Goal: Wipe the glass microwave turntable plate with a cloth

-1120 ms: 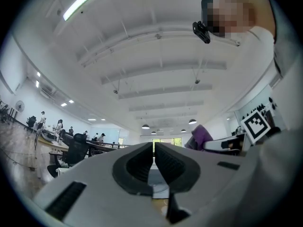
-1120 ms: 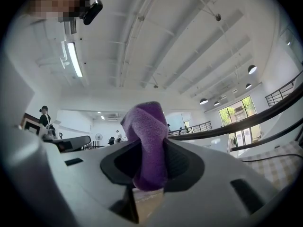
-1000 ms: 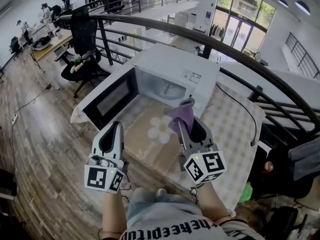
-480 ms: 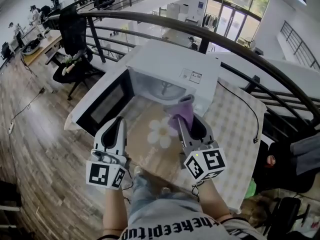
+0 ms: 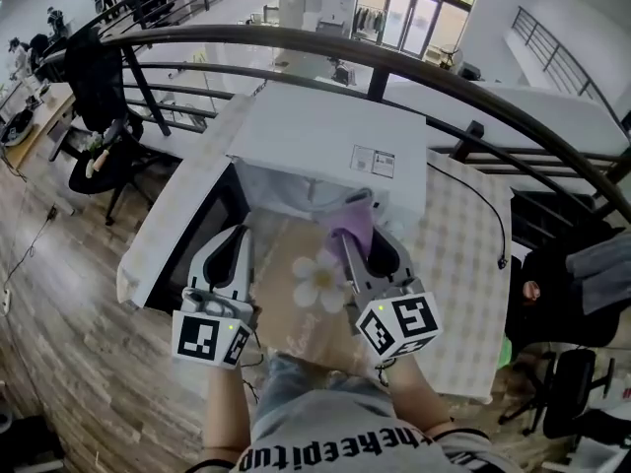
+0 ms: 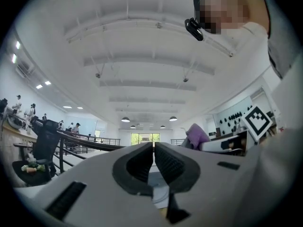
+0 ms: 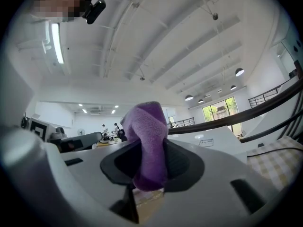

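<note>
A white microwave (image 5: 325, 141) stands on the table with its door (image 5: 187, 239) swung open to the left. Its pale cavity (image 5: 296, 190) shows just past my grippers; the glass turntable plate inside cannot be made out clearly. My right gripper (image 5: 357, 227) (image 7: 150, 145) is shut on a purple cloth (image 5: 355, 220) (image 7: 147, 131), held upright in front of the cavity. My left gripper (image 5: 237, 235) (image 6: 154, 148) is shut with nothing in it, near the open door. In the left gripper view the purple cloth (image 6: 197, 135) shows to the right.
The table carries a checked cover (image 5: 463, 264) and a mat with a flower print (image 5: 317, 276). A black cable (image 5: 488, 215) runs over the right side. A dark curved railing (image 5: 414, 62) passes behind the microwave. An office chair (image 5: 94, 87) stands on the wooden floor at the left.
The head view has tipped further over the microwave, so less of its cavity shows. Both grippers keep their places in the frame, the right one still shut on the cloth.
</note>
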Demonstrator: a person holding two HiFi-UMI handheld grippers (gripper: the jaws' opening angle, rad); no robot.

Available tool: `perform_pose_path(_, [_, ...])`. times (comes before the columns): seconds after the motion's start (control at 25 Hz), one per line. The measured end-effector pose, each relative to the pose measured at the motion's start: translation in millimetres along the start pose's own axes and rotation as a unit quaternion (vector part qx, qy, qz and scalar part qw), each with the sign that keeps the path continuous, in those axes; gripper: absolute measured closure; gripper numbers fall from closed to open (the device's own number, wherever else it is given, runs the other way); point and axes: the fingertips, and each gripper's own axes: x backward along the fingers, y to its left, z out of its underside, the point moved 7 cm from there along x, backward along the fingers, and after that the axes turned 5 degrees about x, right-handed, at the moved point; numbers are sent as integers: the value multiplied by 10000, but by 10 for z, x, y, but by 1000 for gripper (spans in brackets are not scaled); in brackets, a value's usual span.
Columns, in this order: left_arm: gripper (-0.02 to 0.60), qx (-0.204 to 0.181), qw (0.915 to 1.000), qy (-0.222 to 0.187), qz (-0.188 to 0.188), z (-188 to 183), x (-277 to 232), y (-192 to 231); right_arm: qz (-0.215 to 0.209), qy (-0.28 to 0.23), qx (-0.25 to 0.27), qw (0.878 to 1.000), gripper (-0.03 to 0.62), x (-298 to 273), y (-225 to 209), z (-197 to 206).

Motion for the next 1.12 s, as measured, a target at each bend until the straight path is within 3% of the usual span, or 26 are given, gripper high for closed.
perform_pose_path(0.56, [568,203,9942,283,1016,440,-658,541,815,267,127,9962,468,-469,118,269])
perform_pose_path(0.92, [568,457,9845,1082,1305,1378,-976,724,975,791,234,9918,468,-666,144,635])
perform_pose_path(1.12, [569,1015,9707,1768,1274,1841,-1137,845,966,1116,197,9888,470,-803,131,903])
